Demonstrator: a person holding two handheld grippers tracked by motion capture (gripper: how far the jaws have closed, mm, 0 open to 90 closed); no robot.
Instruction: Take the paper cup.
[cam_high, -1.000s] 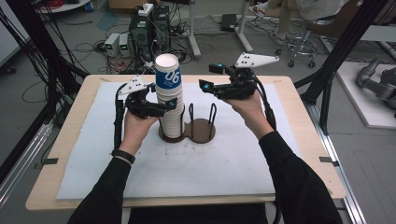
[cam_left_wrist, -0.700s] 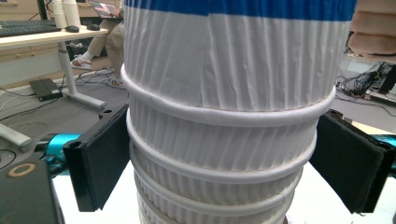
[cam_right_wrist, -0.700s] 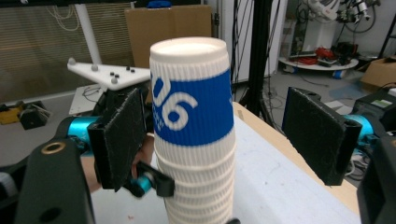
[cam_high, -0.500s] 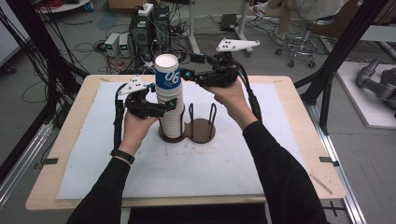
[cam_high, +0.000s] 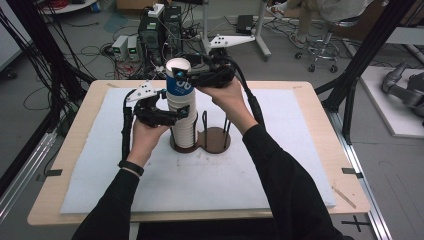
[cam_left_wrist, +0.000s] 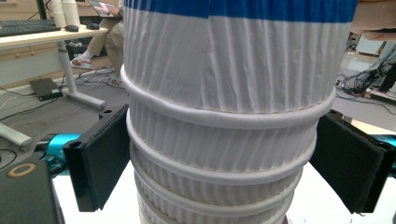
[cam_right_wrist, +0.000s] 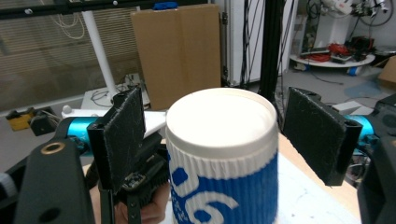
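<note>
A tall stack of white ribbed paper cups (cam_high: 184, 125) stands in the left ring of a brown two-ring holder (cam_high: 216, 140) at mid-table. Its top cup (cam_high: 178, 81) wears a blue band with white print. My left gripper (cam_high: 172, 116) comes in from the left and is shut on the stack's middle; in the left gripper view both black pads (cam_left_wrist: 100, 161) press the stack of cups (cam_left_wrist: 224, 121). My right gripper (cam_high: 194, 77) reaches over from the right and stands open around the top cup (cam_right_wrist: 222, 158), with a gap at each pad (cam_right_wrist: 122, 135).
The holder's right ring, with its wire uprights (cam_high: 226, 125), holds nothing. A white mat (cam_high: 280, 165) covers the wooden table (cam_high: 345, 165). Black frame posts (cam_high: 360, 60) and cabled electronics (cam_high: 155, 30) stand beyond the far edge.
My right gripper has swung left from beside the stack and now straddles the top blue-banded cup. My left gripper has stayed shut on the stack.
</note>
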